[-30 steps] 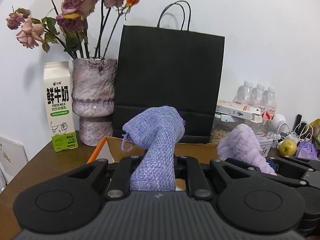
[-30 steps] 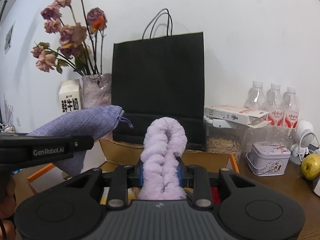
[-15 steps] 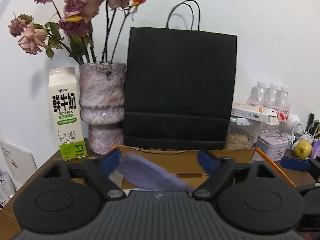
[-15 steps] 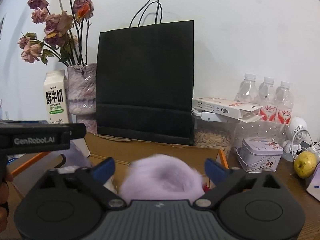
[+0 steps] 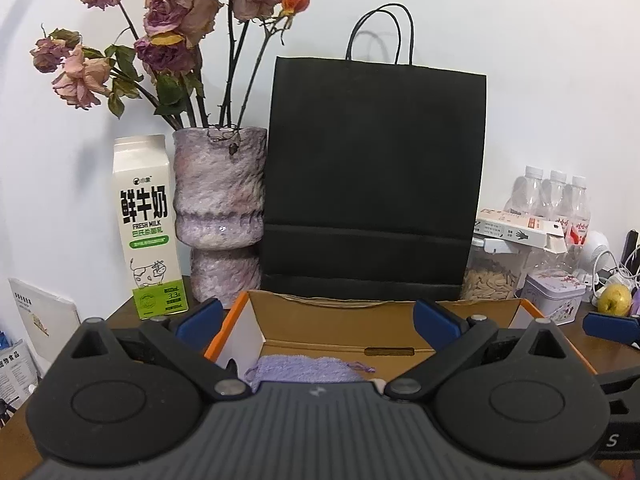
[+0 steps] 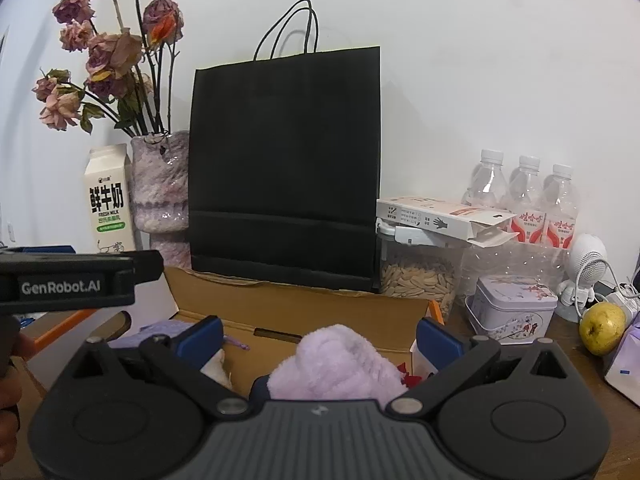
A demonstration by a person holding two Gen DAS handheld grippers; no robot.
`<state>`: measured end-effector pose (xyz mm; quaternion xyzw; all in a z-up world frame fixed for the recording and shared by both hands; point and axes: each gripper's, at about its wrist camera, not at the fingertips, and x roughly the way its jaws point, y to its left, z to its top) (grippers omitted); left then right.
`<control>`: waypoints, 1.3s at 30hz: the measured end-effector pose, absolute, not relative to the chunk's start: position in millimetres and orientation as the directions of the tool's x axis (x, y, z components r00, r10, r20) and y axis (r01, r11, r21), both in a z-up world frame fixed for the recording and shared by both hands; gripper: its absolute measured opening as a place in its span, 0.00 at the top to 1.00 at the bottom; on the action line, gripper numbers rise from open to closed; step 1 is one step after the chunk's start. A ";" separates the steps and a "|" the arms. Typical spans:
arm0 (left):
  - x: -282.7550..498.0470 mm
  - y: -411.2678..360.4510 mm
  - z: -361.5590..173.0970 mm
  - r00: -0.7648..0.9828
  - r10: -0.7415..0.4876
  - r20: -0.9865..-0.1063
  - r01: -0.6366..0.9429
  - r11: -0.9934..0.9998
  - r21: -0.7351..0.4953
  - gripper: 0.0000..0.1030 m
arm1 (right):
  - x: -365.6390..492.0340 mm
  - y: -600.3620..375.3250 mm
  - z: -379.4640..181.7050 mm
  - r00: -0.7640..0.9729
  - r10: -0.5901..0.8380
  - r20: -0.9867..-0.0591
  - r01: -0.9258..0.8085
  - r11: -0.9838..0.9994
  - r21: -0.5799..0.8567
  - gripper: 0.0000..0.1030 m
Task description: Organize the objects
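Both grippers stand with jaws spread wide, having just been opening, and nothing is pinched in either. Between the blue pads of the left gripper (image 5: 316, 318) lies a lilac pouch (image 5: 306, 369), flat on the floor of the cardboard box (image 5: 340, 326), its drawstring trailing to the right; the pads stand well clear of it. The right gripper (image 6: 318, 338) hangs over the same box (image 6: 304, 308), and a fluffy lilac cloth (image 6: 336, 364) sits heaped between its pads without touching them. To the cloth's left in the box is a pale object, mostly hidden, and to its right something red, too little shown to name. In the right wrist view the left gripper's body enters from the left edge, with part of a hand (image 6: 8, 392) below it.

Behind the box stands a black paper bag (image 5: 374, 176). Left of it are a mottled vase (image 5: 220, 204) of dried roses (image 5: 176, 20) and a milk carton (image 5: 146, 224). Right of it are a jar of seeds (image 6: 420, 272) with a flat white carton (image 6: 440, 216) on top, three bottles (image 6: 528, 196), a tin (image 6: 514, 306), a small white fan (image 6: 586, 264) and a yellow-green fruit (image 6: 602, 328).
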<state>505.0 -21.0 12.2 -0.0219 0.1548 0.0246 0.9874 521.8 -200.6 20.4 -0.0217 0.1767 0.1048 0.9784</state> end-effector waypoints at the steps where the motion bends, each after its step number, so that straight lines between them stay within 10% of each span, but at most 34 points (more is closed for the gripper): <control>1: 502.3 -20.0 12.7 0.952 0.041 -0.305 -0.054 0.998 -0.035 0.00 | 518.9 -201.3 21.1 0.916 0.198 -0.349 -0.213 0.977 -0.005 0.00; 39: 245.3 -13.5 58.8 0.919 0.025 -0.394 -0.030 1.000 -0.007 0.00 | 266.1 -213.3 73.7 0.907 0.252 -0.339 -0.257 0.966 0.029 0.00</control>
